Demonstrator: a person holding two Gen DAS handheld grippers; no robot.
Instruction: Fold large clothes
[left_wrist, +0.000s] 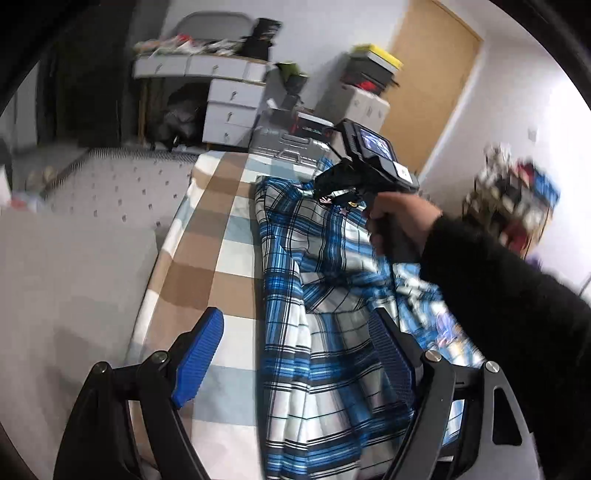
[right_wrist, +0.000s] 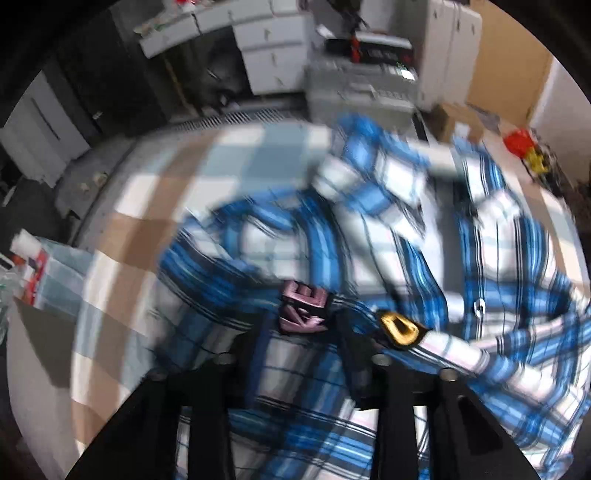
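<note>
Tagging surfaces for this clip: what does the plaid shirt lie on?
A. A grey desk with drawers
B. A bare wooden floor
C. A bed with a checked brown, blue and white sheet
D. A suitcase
C: in the left wrist view the shirt is spread over the bed with its checked sheet, while the desk and suitcase stand beyond the bed's far end.

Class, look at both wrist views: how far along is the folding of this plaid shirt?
Done: the plaid shirt lies lengthwise on the checked bedsheet, still rumpled, with no tidy fold showing. In hand: the right gripper is down at the shirt's far end, fabric between its fingers; the blur hides whether it is pinched. The left gripper hovers open above the near end. Left: smoothing and all the folds.
</note>
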